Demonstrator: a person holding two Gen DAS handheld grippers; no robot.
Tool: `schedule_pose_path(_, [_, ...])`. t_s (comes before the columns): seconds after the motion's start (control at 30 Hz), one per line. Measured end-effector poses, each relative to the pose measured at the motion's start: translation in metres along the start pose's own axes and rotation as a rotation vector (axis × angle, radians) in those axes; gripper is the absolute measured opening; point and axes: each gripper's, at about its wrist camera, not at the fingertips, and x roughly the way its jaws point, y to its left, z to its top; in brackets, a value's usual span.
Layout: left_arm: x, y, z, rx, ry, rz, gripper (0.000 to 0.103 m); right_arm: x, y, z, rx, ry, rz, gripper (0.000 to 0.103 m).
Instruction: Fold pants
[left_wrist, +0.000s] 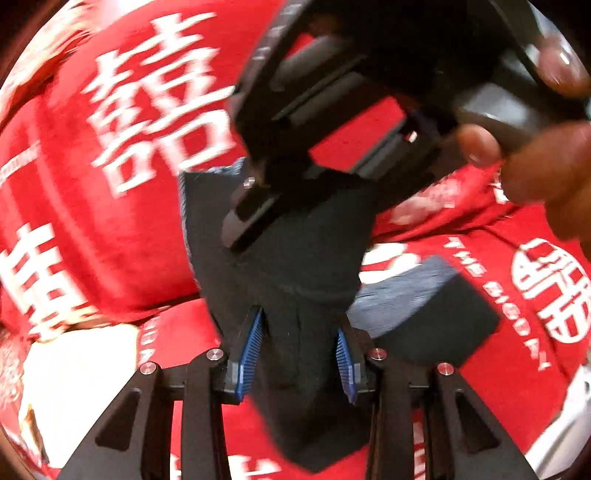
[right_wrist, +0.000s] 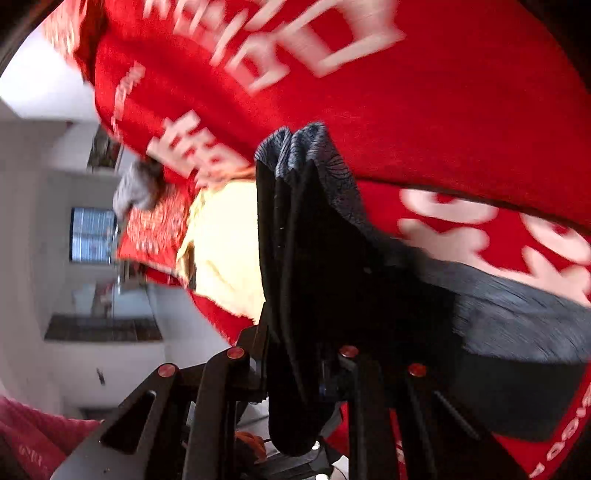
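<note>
Dark pants (left_wrist: 295, 251) with a grey heathered lining hang lifted over a red cloth with white characters (left_wrist: 122, 206). My left gripper (left_wrist: 300, 354) is shut on a bunched fold of the dark fabric, blue ribbed pads (left_wrist: 251, 350) pressing both sides. Above it in the left wrist view the right gripper's black body (left_wrist: 332, 110) crosses the frame, held by a person's fingers (left_wrist: 535, 166). In the right wrist view my right gripper (right_wrist: 303, 369) is shut on a gathered edge of the pants (right_wrist: 314, 240), the grey lining (right_wrist: 524, 325) trailing right. Its pads are hidden by fabric.
The red cloth with white print (right_wrist: 443, 92) covers the surface under both grippers. A pale yellow patch (right_wrist: 229, 243) shows beside it. Beyond the cloth's edge lie white walls, a window (right_wrist: 92, 234) and a dark shelf (right_wrist: 103, 328). Both views are motion-blurred.
</note>
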Motion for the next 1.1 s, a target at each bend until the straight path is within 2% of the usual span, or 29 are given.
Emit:
schedule_pose_path(0.13, [0.018,-0.061,0.004,0.092,0.027,-0.038,0.038,-0.056,-0.067,-0.027,0.106,-0.080,0.001,0.019])
schedule_pose_path(0.3, [0.050,-0.127,0.000,0.169,0.099,-0.077,0.038,-0.095,-0.143,-0.065,0.204,-0.136,0.007,0.019])
schedule_pose_path(0.47, [0.070,-0.176,-0.007,0.244,0.140,-0.102,0.038,-0.105,-0.211,-0.094,0.314,-0.165,0.035,0.019])
schedule_pose_path(0.6, [0.088,-0.203,-0.017,0.284,0.173,-0.093,0.038,-0.105,-0.250,-0.109,0.327,-0.167,0.012,0.019])
schedule_pose_path(0.73, [0.098,-0.210,-0.025,0.318,0.191,-0.063,0.046,-0.094,-0.280,-0.116,0.370,-0.175,0.015,0.019])
schedule_pose_path(0.8, [0.096,-0.206,-0.024,0.325,0.198,-0.068,0.060,-0.091,-0.289,-0.120,0.388,-0.192,0.029,0.019])
schedule_pose_path(0.87, [0.089,-0.193,-0.021,0.302,0.209,-0.091,0.069,-0.090,-0.293,-0.121,0.401,-0.203,0.035,0.022])
schedule_pose_path(0.97, [0.068,-0.169,-0.017,0.271,0.218,-0.133,0.069,-0.095,-0.287,-0.123,0.397,-0.203,-0.005,0.024])
schedule_pose_path(1.1, [0.043,-0.135,-0.013,0.197,0.216,-0.153,0.069,-0.103,-0.275,-0.136,0.394,-0.187,-0.082,0.024])
